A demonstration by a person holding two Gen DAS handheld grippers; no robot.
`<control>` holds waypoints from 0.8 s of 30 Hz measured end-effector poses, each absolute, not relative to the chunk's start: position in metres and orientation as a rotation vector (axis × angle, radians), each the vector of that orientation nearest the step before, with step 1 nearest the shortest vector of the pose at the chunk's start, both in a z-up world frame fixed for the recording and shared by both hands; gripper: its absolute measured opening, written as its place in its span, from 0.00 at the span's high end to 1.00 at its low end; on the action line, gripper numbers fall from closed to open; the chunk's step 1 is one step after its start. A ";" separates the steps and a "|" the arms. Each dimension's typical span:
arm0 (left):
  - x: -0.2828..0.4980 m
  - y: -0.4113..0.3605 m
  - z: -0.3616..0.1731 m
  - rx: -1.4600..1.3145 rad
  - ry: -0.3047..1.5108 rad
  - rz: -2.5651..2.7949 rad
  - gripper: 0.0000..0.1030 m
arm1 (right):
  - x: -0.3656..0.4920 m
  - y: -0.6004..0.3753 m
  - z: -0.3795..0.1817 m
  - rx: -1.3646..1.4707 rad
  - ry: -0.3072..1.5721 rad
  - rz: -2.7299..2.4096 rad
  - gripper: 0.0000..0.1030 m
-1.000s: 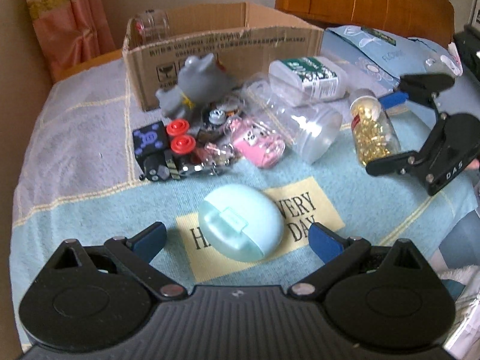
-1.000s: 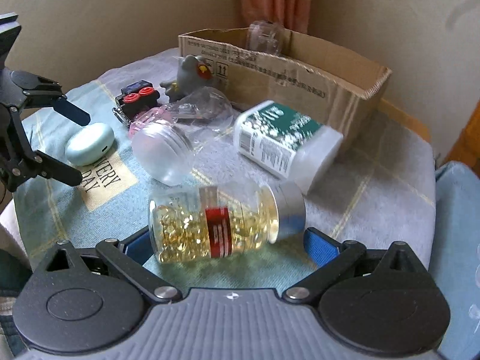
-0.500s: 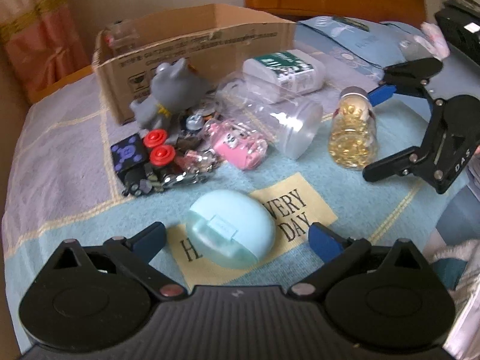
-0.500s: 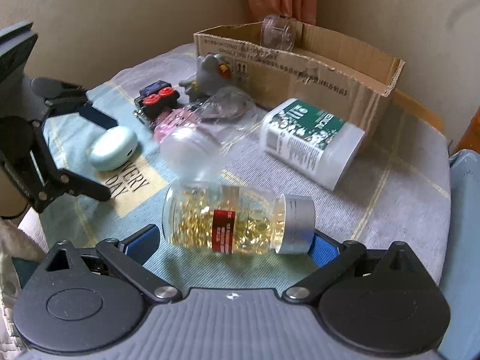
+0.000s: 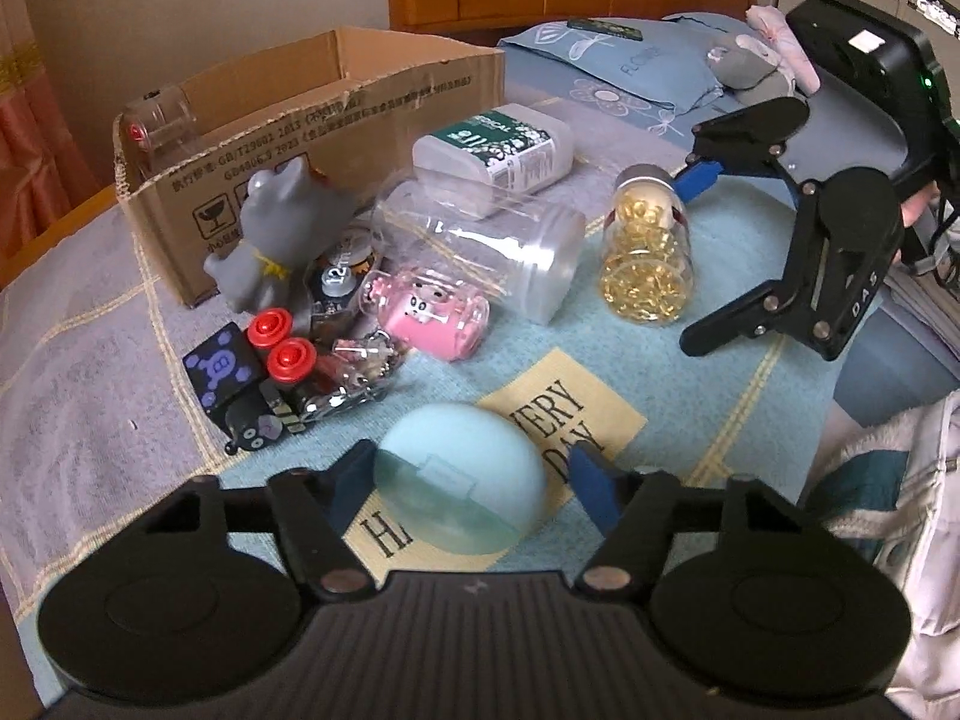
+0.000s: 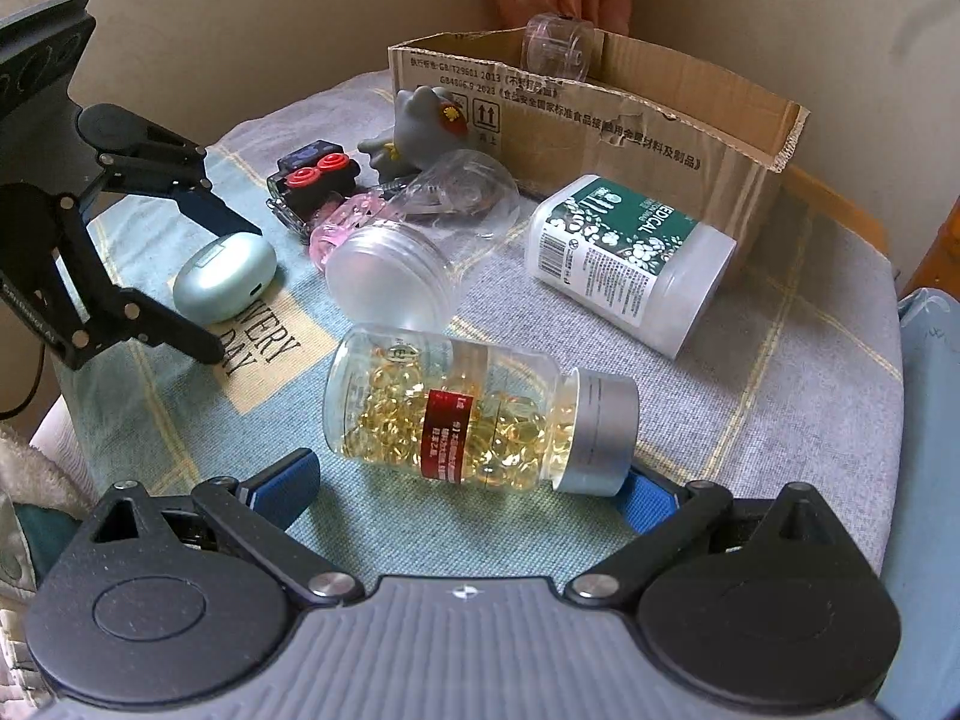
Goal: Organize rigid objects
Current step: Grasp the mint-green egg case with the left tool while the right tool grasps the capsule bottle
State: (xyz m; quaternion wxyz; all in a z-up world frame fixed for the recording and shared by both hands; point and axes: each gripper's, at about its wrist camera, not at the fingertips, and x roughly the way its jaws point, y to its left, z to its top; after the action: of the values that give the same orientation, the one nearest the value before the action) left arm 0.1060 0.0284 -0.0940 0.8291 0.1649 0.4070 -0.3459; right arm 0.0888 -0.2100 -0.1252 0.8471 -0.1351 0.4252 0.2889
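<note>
A mint-green oval earbud case (image 5: 462, 480) lies on the printed cloth between the jaws of my left gripper (image 5: 474, 471), which are closing. The left pad is at the case's side and a gap remains at the right pad. From the right wrist view the case (image 6: 225, 279) also sits between those fingers. A clear bottle of golden capsules (image 6: 456, 414) with a silver cap lies on its side between the wide jaws of my right gripper (image 6: 468, 483), which is open. A cardboard box (image 5: 312, 102) stands at the back.
Beside the box lie a white medical bottle (image 6: 624, 264), an empty clear jar (image 5: 480, 246), a grey cat figure (image 5: 270, 228), a pink container (image 5: 429, 321) and a black toy with red knobs (image 5: 264, 372). A clear cup (image 5: 156, 120) sits in the box. A blue pillow (image 5: 612, 78) lies behind.
The left jaws have narrowed in around the mint case and the gripper has rolled. The right gripper still straddles the capsule bottle, with its view shifted slightly.
</note>
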 end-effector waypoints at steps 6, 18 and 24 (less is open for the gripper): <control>0.102 0.034 -0.093 0.318 0.875 -0.678 0.42 | 0.090 -0.209 -0.125 -0.274 0.898 0.598 0.00; 0.095 0.052 -0.093 0.313 0.910 -0.582 0.30 | 0.089 -0.211 -0.125 -0.242 0.905 0.577 0.00; 0.101 0.059 -0.092 0.341 0.915 -0.654 0.27 | 0.088 -0.199 -0.128 -0.263 0.909 0.505 0.00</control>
State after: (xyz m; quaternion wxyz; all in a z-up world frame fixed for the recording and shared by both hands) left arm 0.1006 0.0591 -0.0924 0.8323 0.1610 0.4316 -0.3084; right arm 0.0877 -0.1988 -0.1277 0.8596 -0.1251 0.4331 0.2405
